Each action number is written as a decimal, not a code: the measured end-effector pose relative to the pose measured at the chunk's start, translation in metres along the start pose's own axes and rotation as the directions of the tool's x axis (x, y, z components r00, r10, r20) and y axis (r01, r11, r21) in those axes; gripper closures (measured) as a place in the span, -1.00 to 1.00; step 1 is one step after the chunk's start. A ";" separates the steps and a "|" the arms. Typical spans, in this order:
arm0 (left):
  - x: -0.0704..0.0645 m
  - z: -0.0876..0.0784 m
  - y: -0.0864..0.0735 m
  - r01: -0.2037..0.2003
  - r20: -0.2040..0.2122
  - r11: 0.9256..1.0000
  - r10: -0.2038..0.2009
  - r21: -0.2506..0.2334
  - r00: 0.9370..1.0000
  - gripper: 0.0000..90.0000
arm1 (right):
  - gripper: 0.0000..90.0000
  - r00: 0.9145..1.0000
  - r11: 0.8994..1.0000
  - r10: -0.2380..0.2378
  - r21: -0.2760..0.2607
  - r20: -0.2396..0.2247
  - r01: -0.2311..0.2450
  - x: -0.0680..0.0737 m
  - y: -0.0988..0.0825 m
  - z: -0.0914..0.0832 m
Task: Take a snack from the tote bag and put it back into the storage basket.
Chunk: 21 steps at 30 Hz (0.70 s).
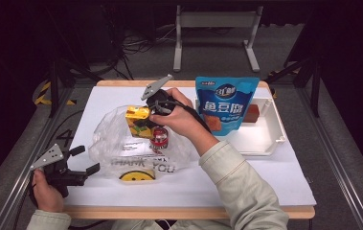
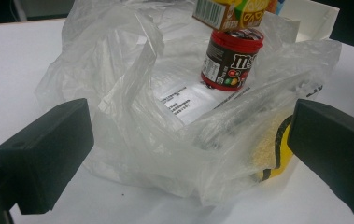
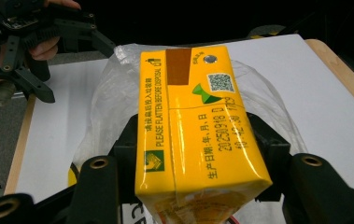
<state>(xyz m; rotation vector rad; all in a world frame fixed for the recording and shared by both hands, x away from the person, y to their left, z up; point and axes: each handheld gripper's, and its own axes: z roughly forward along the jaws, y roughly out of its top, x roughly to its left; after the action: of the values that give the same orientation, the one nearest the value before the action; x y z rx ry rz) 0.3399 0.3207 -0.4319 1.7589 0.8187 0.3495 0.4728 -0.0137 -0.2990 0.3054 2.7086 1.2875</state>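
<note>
Your right gripper has its fingers clamped on the sides of the yellow drink carton, holding it just above the mouth of the clear plastic bag, which lies crumpled on the white surface. By my judgement the bagging step is in hand: either loading or unloading the carton, which cannot be told.

Your left gripper waits at the bag's near-left edge, fingers wide and empty. If loading, expect to need it to hold the bag's mouth open.

A red M&M's jar stands upright inside the bag beneath the carton.

Legible writing:
- Carton: "PLEASE FLATTEN BEFORE DISPOSAL", a date stamp beginning 2025, a QR code.
- Bag: "THANK YOU" above a yellow smiley.
- Blue snack pouch, upright in the white tray: Chinese characters.
</note>
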 end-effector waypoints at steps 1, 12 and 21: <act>0.000 0.000 0.000 0.001 0.001 1.000 -0.001 -0.001 1.000 -0.98 | 0.09 1.000 1.000 -0.001 0.000 0.003 0.001 0.000 0.000 -0.003; -0.001 0.004 0.001 -0.006 0.005 1.000 0.006 0.007 1.000 -0.98 | 0.09 1.000 1.000 -0.013 0.003 0.020 0.013 0.005 -0.003 -0.035; -0.002 0.005 0.001 -0.008 0.007 1.000 0.008 0.011 1.000 -0.98 | 0.09 0.999 1.000 -0.003 -0.003 0.044 0.003 0.002 -0.013 -0.060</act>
<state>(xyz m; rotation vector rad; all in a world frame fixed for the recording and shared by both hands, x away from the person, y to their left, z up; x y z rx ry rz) 0.3420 0.3158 -0.4325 1.7732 0.8099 0.3448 0.4576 -0.0664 -0.2717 0.3261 2.6693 1.2681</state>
